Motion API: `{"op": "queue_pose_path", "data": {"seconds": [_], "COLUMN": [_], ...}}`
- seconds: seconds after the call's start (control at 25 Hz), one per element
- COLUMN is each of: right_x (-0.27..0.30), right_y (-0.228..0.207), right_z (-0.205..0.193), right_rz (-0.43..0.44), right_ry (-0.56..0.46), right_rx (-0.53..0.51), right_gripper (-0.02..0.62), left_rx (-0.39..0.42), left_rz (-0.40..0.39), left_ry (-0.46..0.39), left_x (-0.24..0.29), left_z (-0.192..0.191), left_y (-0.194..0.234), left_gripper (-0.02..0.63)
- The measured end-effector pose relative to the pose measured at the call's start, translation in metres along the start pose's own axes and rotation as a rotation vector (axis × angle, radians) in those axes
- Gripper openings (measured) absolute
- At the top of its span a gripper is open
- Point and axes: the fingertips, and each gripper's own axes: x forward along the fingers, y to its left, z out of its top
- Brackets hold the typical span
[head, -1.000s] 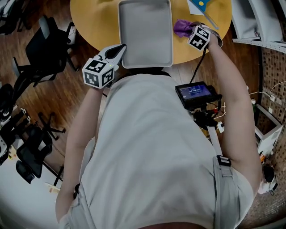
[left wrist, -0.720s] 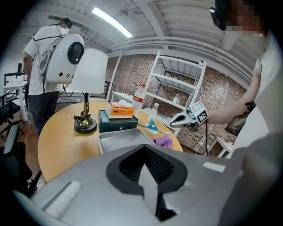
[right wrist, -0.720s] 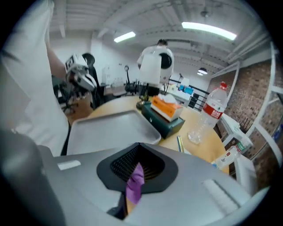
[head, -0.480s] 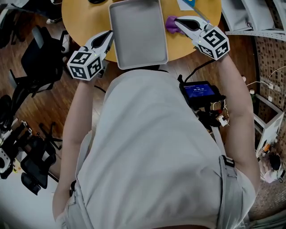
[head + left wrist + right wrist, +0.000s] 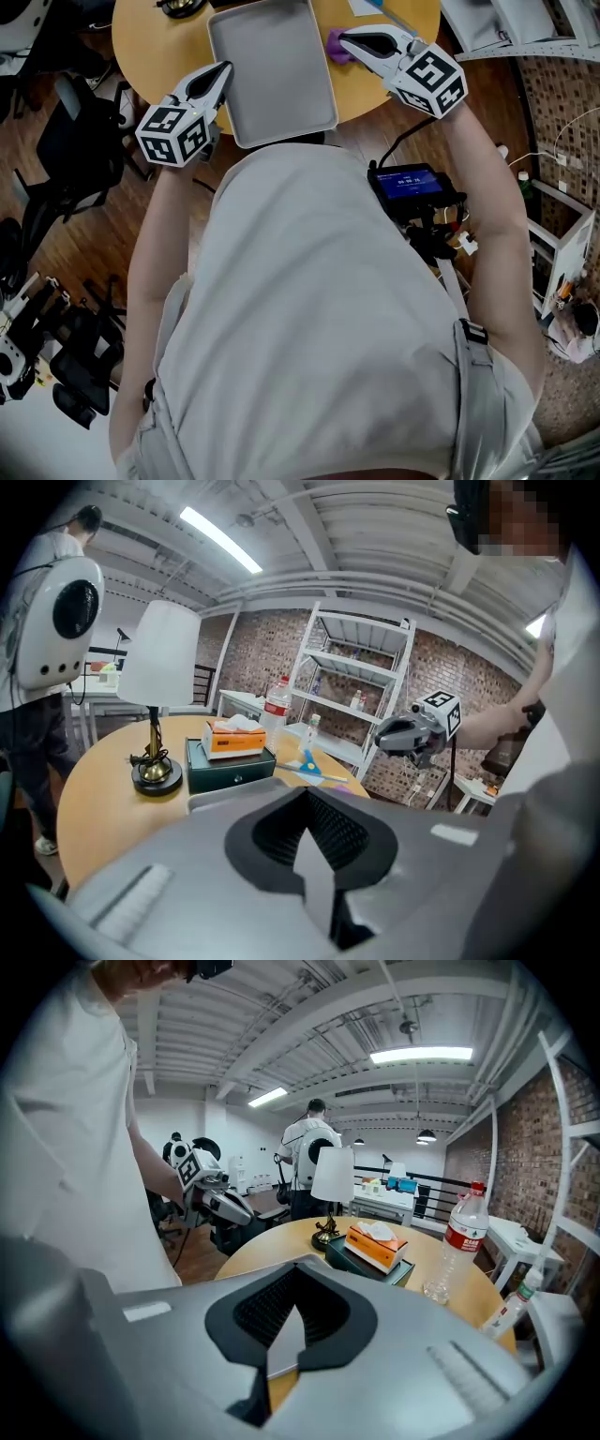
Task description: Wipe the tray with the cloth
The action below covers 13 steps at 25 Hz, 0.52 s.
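Observation:
The grey tray (image 5: 272, 70) lies bare on the round yellow table (image 5: 141, 47), just ahead of me. A purple cloth (image 5: 335, 45) sits crumpled on the table off the tray's right edge. My right gripper (image 5: 349, 39) hovers level over the cloth, pointing left, jaws shut with nothing between them (image 5: 272, 1354). My left gripper (image 5: 223, 73) hangs beside the tray's left edge, pointing at the far side, and its jaws (image 5: 317, 883) are shut and hold nothing. Each gripper view looks level across the table; the left one shows the right gripper (image 5: 412, 735), the right one the left gripper (image 5: 220, 1199).
At the table's far side stand a lamp (image 5: 155, 705), a tissue box (image 5: 234, 738) on a dark green box (image 5: 230, 766), and a water bottle (image 5: 459, 1241). Blue scissors (image 5: 307, 761) lie on paper. White shelving (image 5: 366, 696) stands to the right, office chairs (image 5: 84, 141) to the left.
The right gripper has swung from pointing down at the cloth to lying level above it, pointing left. The left gripper has shifted from the tray's near-left corner to its left side.

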Motion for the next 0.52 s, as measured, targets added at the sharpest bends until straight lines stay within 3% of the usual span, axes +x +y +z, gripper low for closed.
{"op": "queue_pose_path", "data": {"seconds": [0.52], "right_x": [-0.005], "right_y": [0.005], "right_z": [0.013], "right_rz": [0.002], "right_ry": [-0.052], "right_rx": [-0.011], "right_gripper": [0.0], "left_rx": [0.008], "left_rz": [0.009], "left_ry": [-0.026], "left_x": [0.004], "left_z": [0.005], "left_y": [0.002], "left_gripper": [0.0]}}
